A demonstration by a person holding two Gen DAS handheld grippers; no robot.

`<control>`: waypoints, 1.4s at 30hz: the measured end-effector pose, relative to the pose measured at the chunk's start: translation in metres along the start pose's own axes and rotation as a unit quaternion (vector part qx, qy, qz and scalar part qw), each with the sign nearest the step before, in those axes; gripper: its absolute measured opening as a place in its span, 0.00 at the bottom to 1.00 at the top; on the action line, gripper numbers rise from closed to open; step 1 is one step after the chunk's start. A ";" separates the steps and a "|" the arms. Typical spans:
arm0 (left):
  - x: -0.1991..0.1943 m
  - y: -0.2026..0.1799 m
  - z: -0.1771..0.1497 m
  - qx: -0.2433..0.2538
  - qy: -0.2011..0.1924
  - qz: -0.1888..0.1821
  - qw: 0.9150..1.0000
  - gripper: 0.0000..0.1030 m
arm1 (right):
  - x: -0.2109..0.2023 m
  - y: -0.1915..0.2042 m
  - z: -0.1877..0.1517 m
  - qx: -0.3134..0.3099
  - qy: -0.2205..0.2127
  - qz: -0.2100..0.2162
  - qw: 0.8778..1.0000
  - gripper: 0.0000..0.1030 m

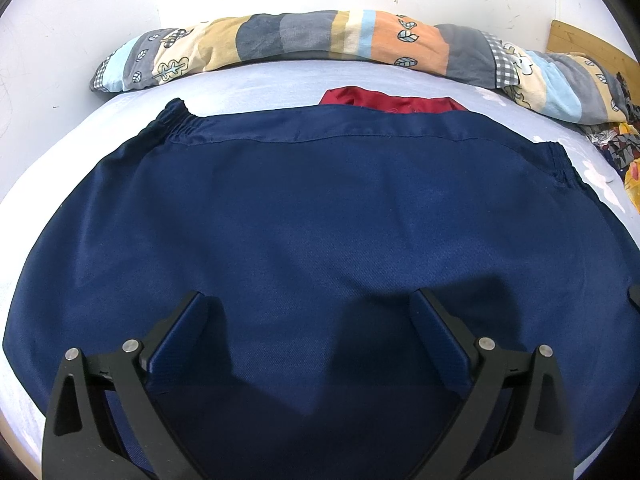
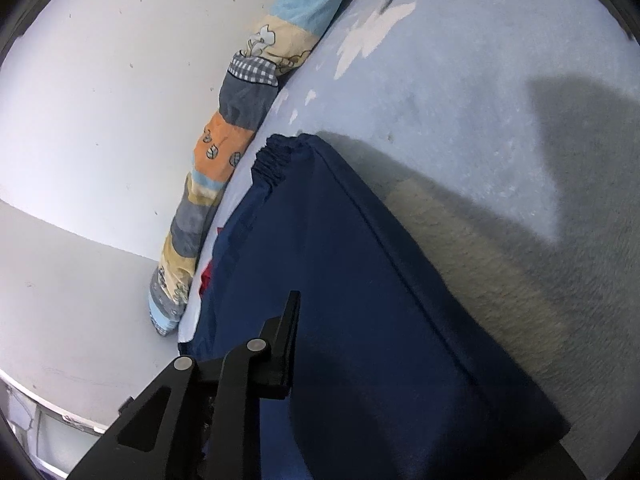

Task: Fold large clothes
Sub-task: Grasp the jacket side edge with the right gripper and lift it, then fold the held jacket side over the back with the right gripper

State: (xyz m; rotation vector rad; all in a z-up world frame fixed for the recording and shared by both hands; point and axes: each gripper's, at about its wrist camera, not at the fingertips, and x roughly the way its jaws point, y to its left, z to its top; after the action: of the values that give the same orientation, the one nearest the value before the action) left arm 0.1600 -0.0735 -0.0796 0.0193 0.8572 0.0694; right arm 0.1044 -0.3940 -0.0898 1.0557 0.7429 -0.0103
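A large navy blue garment [image 1: 320,216] with an elastic waistband lies spread flat on the bed. In the left wrist view my left gripper [image 1: 314,316] hovers low over its near part, jaws wide open, nothing between the fingers [image 1: 188,328]. In the right wrist view my right gripper [image 2: 310,314] is at the side edge of the navy garment [image 2: 360,280]. One black finger [image 2: 286,344] shows, pressed flat against the cloth. The other finger is hidden under the fabric, which rises in a fold between the jaws.
A red garment [image 1: 388,100] peeks out behind the navy waistband. A rolled patchwork quilt [image 1: 320,38] runs along the white wall at the back. Patterned clothes [image 1: 624,148] are heaped at the far right. The light blue sheet [image 2: 480,100] lies bare beyond the garment's edge.
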 end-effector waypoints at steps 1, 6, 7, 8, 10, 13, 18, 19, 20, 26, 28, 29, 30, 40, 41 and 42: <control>0.000 0.000 0.000 0.000 0.000 0.000 1.000 0.99 | 0.000 0.001 0.001 -0.002 0.001 -0.002 1.000 0.26; 0.000 0.000 0.000 0.000 0.000 0.000 1.000 0.99 | -0.005 0.009 0.004 -0.009 0.003 0.007 1.000 0.23; 0.000 0.000 0.000 0.000 0.000 0.000 1.000 0.99 | -0.008 0.013 0.003 -0.015 -0.002 0.010 1.000 0.17; 0.000 0.000 0.000 0.000 0.000 0.000 1.000 0.99 | -0.010 0.020 0.003 -0.028 -0.005 0.014 1.000 0.14; 0.000 0.000 0.000 0.000 0.001 0.000 1.000 0.99 | -0.015 0.034 0.002 -0.051 -0.011 0.011 0.999 0.12; 0.000 0.000 0.000 0.001 0.001 0.000 1.000 0.99 | -0.024 0.051 -0.001 -0.071 -0.018 0.024 0.997 0.11; 0.000 0.000 0.000 0.000 0.001 0.000 1.000 0.99 | -0.032 0.067 -0.004 -0.073 -0.018 0.042 0.996 0.11; 0.000 0.000 0.000 0.001 0.001 0.000 1.000 0.99 | -0.033 0.070 -0.004 -0.075 -0.018 0.044 0.996 0.11; 0.000 0.000 0.000 0.001 0.001 0.000 1.000 0.99 | -0.034 0.075 -0.005 -0.078 -0.018 0.045 0.996 0.11; 0.000 0.000 -0.001 0.002 0.002 0.001 1.000 0.99 | -0.040 0.114 -0.015 -0.113 -0.017 0.051 0.992 0.11; 0.000 0.000 -0.001 0.005 0.005 -0.001 1.000 0.99 | -0.041 0.129 -0.018 -0.122 -0.015 0.050 0.991 0.11; -0.001 0.002 -0.001 0.003 0.009 -0.008 1.000 0.99 | -0.041 0.138 -0.021 -0.128 -0.015 0.048 0.991 0.11; -0.003 0.006 0.000 -0.003 0.015 -0.019 1.000 0.98 | -0.040 0.144 -0.023 -0.133 -0.013 0.046 0.990 0.11; -0.057 0.124 0.037 -0.068 -0.006 -0.025 0.997 0.98 | -0.014 0.218 -0.071 -0.188 -0.006 0.022 0.982 0.12; -0.062 0.144 0.043 -0.076 -0.008 -0.022 0.997 0.98 | -0.007 0.231 -0.081 -0.201 -0.003 0.016 0.979 0.12; -0.068 0.166 0.050 -0.079 -0.008 -0.021 0.997 0.98 | -0.001 0.242 -0.089 -0.211 0.000 0.012 0.977 0.12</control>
State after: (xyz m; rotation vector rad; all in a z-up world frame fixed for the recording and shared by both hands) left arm 0.1440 0.0880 0.0120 -0.1472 0.8328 0.0969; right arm 0.1390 -0.1995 0.0758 0.6577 0.6933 0.1619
